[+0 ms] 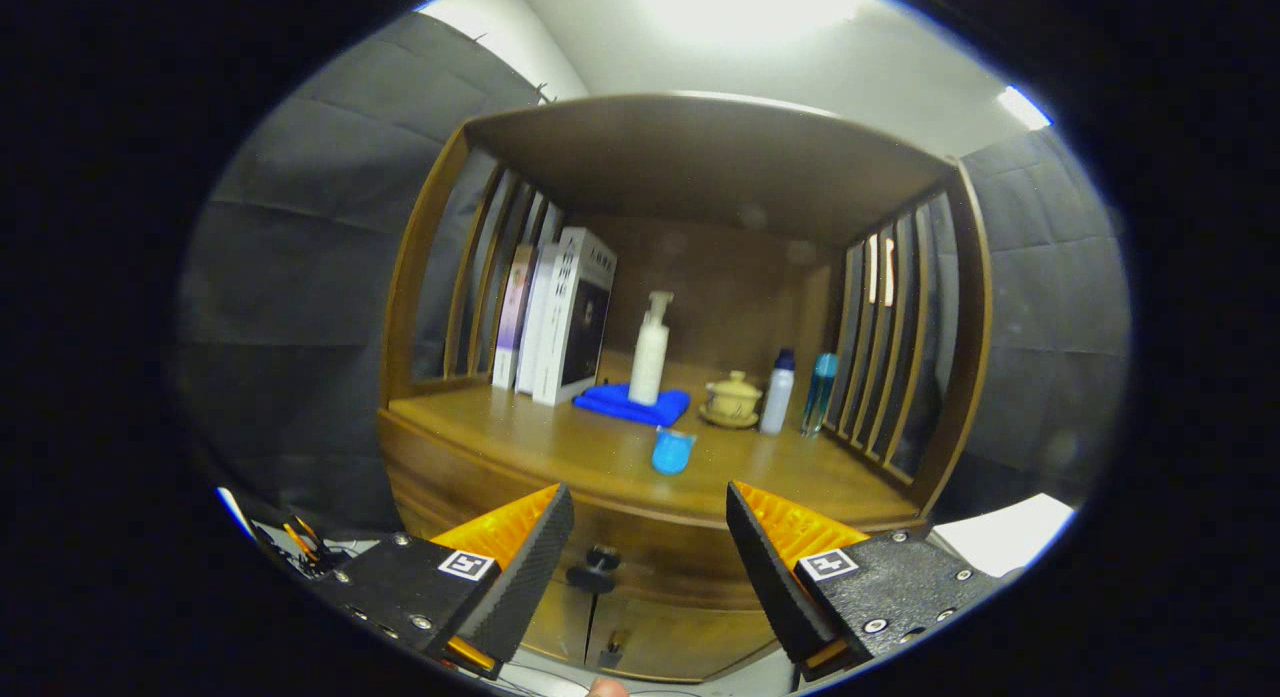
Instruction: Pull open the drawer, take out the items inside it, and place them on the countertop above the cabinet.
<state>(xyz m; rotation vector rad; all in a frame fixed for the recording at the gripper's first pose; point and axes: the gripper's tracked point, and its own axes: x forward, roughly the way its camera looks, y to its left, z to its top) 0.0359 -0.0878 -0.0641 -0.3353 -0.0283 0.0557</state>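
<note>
A wooden cabinet with a countertop (600,457) stands ahead of me. Its drawer front (640,552) sits closed below the counter edge, with a small dark knob (598,567) in the gap between my fingers, a short way beyond them. My gripper (650,542) is open, nothing between its black pads (530,572). A small blue cup (673,449) stands near the front of the countertop. The drawer's contents are hidden.
On the counter further back lie a blue cloth (632,404) with a white pump bottle (650,352) on it, a lidded tea cup (733,397), two small bottles (778,392) and upright books (560,317). Slatted sides and a wooden top enclose the shelf. Cabinet doors (640,637) sit below the drawer.
</note>
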